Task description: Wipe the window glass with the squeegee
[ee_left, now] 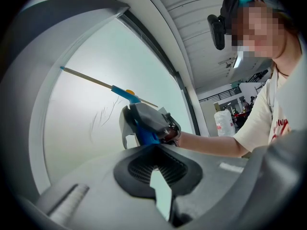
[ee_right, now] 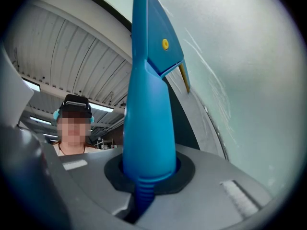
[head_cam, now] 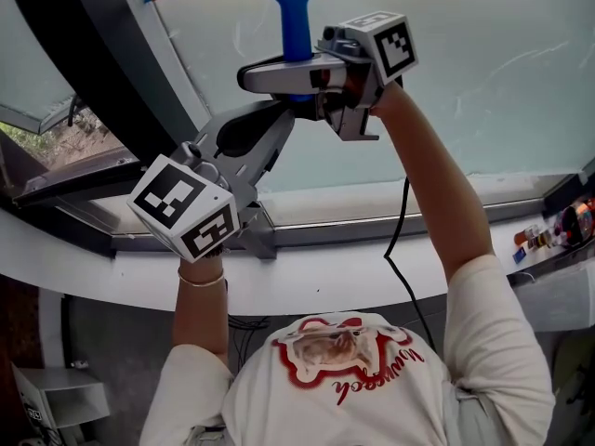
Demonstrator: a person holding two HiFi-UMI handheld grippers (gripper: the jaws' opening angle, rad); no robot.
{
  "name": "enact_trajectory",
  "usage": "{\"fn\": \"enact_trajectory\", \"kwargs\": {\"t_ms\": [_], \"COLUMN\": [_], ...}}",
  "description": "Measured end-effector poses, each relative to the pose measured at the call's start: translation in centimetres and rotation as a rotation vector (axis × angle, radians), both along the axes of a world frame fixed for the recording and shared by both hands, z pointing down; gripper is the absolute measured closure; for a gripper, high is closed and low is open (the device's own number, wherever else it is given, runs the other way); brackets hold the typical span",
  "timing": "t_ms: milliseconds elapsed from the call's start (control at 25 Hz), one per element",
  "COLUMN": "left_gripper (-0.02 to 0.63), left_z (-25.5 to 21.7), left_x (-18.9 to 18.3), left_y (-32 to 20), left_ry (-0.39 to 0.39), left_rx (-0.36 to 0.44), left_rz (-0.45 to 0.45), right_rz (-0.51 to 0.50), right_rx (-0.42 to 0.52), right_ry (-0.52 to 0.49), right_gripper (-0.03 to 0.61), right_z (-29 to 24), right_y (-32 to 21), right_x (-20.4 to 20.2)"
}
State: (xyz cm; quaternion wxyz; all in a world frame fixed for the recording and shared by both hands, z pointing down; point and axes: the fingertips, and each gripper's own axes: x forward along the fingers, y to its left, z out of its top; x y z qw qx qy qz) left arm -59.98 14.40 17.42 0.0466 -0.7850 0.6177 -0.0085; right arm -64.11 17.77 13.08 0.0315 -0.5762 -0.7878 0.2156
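My right hand-held gripper (ee_right: 146, 174) clamps tight on the blue handle of the squeegee (head_cam: 296, 17), held up in front of me. The squeegee's long yellow-edged blade lies across the pale, streaked window glass (head_cam: 483, 63). My left hand-held gripper (ee_left: 156, 176), jaws together and empty, hangs just below the right one, above the window sill (head_cam: 372, 203).
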Motion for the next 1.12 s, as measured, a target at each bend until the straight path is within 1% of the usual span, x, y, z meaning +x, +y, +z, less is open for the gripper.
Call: {"fn": "enact_trajectory", "kwargs": {"t_ms": [120, 360, 600, 880, 1120], "left_gripper": [0.609, 0.609, 0.609, 0.607, 0.607], "left_z": [1.0, 3.2, 4.9, 5.8, 6.8], "left_x": [0.5, 1.3, 2.1, 1.4, 1.2], "left_y": [0.5, 0.6, 1.1, 0.5, 0.2], "left_ry": [0.008, 0.023, 0.031, 0.095, 0.12], "left_rx": [0.007, -0.021, -0.043, -0.065, -0.089], "left_rz": [-0.001, 0.015, 0.013, 0.012, 0.005], "right_rz": [0.008, 0.015, 0.034, 0.022, 0.037], "right_rx": [0.006, -0.005, 0.008, -0.018, -0.036], "right_ry": [0.0, 0.019, 0.031, 0.049, 0.068], "right_gripper": [0.554, 0.551, 0.541, 0.534, 0.529], "right_z": [1.0, 3.1, 5.0, 5.8, 7.0], "right_y": [0.6, 0.8, 1.3, 0.8, 0.1], "right_x": [0.5, 1.2, 1.8, 1.2, 0.8]}}
